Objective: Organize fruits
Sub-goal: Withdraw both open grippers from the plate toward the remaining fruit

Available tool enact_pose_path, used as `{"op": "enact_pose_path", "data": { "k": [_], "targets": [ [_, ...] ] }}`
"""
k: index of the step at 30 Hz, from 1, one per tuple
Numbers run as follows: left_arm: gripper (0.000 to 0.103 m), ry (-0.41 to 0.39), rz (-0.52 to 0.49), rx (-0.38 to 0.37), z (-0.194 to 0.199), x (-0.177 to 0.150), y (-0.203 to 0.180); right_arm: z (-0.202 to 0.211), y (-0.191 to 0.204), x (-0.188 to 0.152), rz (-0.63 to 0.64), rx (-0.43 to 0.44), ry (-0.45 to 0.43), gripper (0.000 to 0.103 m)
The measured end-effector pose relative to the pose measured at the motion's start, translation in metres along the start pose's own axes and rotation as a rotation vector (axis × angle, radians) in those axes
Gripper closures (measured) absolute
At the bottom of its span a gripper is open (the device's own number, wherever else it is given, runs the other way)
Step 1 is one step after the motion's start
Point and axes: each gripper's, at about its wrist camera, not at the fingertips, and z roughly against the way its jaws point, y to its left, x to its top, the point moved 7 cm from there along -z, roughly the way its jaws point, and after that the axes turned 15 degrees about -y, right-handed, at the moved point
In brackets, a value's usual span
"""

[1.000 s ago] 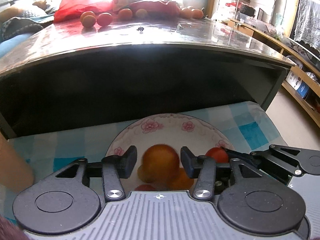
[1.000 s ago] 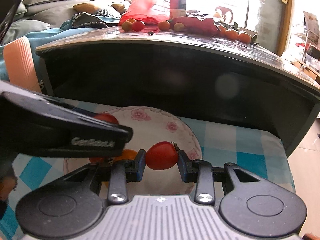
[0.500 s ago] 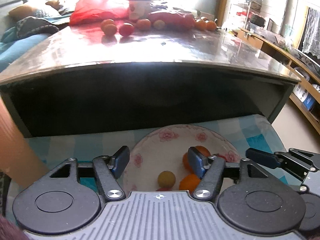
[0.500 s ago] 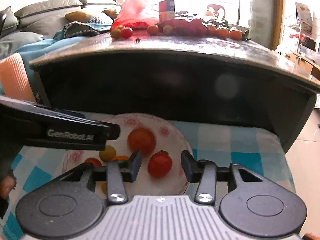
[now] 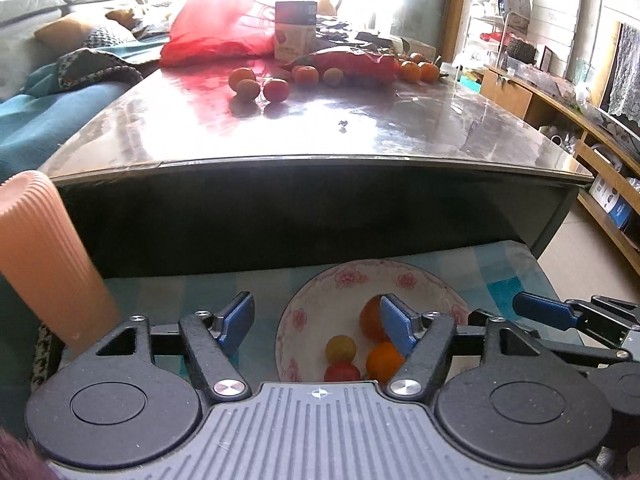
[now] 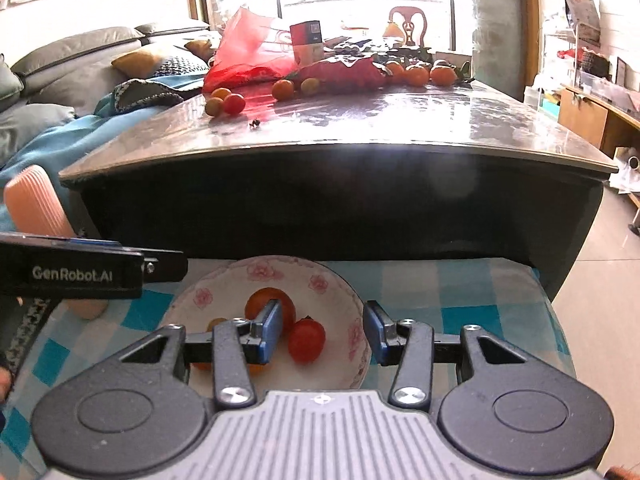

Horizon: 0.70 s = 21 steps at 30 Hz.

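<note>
Sitting on a blue-and-white checked cloth (image 6: 460,292) in front of a dark bench (image 5: 320,136), a white bowl (image 6: 224,280) with pink flowers holds the gathered fruit: an orange (image 6: 264,300), a red tomato (image 6: 306,340), a small yellow fruit (image 5: 340,348) and more orange and red pieces lower in the bowl. The left gripper (image 5: 318,322) hangs above the bowl's left half with its jaws wide apart and nothing between them; they have just been opening, and its right blue pad stands in front of the orange without pressing on it. The right gripper (image 6: 322,330) hovers over the bowl's right side, jaws partly open after a recent widening, the tomato lying free in the bowl below the gap. More loose fruits (image 5: 258,86) lie far back on the bench beside a red bag (image 5: 216,32). A ribbed peach cylinder (image 5: 44,252) stands at the left.
</note>
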Motion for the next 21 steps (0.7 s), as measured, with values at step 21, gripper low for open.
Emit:
{"op": "enact_pose_path", "data": {
  "k": [21],
  "targets": [
    [0.022,0.073,0.025,0.015,0.065,-0.041,0.023,0.056,0.039,-0.025,0.048,0.032,0.074,0.044]
  ]
}}
